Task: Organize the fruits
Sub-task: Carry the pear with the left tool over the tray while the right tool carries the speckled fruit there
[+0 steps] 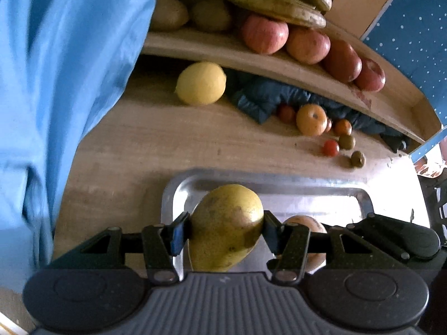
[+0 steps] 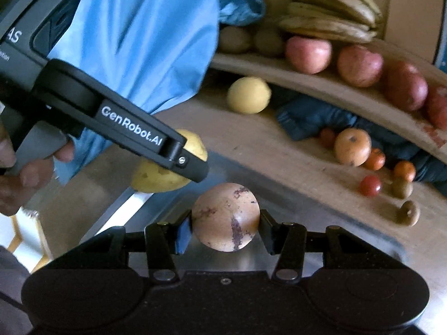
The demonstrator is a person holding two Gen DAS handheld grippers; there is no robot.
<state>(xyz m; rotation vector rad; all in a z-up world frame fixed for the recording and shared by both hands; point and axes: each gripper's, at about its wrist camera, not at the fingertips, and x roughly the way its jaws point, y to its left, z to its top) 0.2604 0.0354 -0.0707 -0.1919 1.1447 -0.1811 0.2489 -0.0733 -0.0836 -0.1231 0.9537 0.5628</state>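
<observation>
1. Left wrist view: the left gripper clamps the mango above the metal tray. The shelf lies at 12 o'clock. Hold pad pressure steady.
2. Right wrist view: the right gripper grasps the blotched round fruit; the mango sits at 10 o'clock. Keep both fruits apart in transit.

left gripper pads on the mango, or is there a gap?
Touching. Left wrist view: both pads of the left gripper press the mango sides, no gap visible.

Left gripper jaws clamped on mango, over metal tray, wooden table
</observation>
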